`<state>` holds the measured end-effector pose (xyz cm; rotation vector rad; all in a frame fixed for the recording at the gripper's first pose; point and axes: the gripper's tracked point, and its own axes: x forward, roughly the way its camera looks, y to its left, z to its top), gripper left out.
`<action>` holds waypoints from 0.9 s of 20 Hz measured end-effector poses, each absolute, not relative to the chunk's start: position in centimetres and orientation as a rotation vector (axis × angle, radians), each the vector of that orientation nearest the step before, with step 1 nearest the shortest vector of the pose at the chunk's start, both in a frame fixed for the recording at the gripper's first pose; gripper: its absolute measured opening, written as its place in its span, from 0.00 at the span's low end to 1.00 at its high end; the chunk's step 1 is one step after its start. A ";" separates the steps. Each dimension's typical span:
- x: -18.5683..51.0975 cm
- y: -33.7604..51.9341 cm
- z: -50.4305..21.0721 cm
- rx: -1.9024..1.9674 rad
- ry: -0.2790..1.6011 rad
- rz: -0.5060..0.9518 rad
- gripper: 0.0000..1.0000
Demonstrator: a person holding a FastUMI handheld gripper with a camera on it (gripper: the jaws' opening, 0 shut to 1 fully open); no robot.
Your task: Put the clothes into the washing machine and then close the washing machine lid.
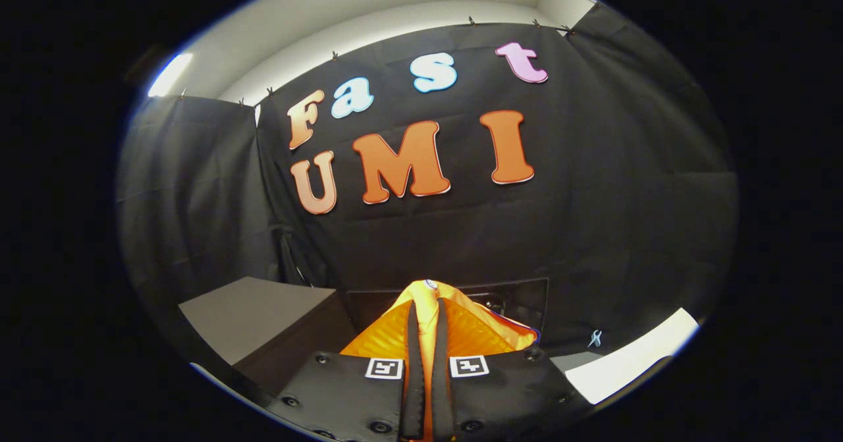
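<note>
An orange garment [395, 336] is pinched between my two fingers, its cloth bulging up past the fingertips and spreading out to both sides. My gripper [427, 317] is shut on it and held up, facing the black cloth wall. Just beyond the garment, low against the wall, sits a dark rectangular panel [520, 297], partly hidden by the cloth; I cannot tell what it belongs to.
A grey-topped box or cabinet [257, 317] stands to the left of the fingers. A white surface [632, 363] lies low on the right. The black cloth wall [593, 198] closes off the space ahead and to both sides.
</note>
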<state>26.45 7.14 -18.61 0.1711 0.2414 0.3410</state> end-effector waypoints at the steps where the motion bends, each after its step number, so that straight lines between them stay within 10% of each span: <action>1: 26.7 7.4 -19.8 0.170 0.260 0.342 0.12; 18: 32.2 11.4 -47.6 0.164 0.771 0.270 0.13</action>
